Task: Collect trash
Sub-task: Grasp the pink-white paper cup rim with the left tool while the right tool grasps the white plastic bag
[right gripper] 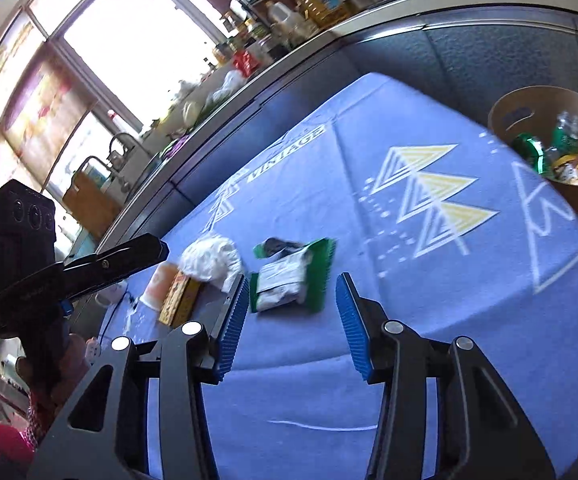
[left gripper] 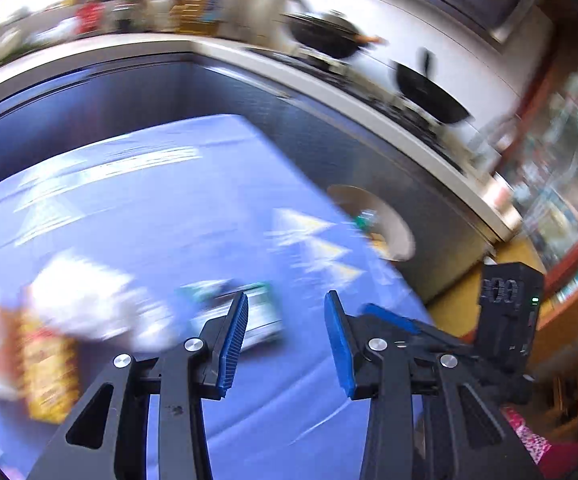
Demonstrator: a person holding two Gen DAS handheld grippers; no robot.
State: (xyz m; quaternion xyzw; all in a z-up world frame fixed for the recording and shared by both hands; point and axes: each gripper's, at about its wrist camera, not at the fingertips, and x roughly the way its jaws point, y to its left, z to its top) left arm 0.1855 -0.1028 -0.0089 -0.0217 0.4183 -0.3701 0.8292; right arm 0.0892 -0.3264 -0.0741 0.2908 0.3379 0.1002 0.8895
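- Blue cloth is covering the table under both grippers.
- The right gripper is hanging over the cloth with its jaws partly apart and nothing between the pads.
- A green-and-white wrapper is lying just ahead of its fingertips, not touching them.
- A crumpled white tissue and a yellow box are lying ahead to its left.
- The cardboard bin, already holding trash, is standing far ahead to its right.
- The left gripper is likewise standing partly open and empty, the wrapper blurred just beyond its left finger.
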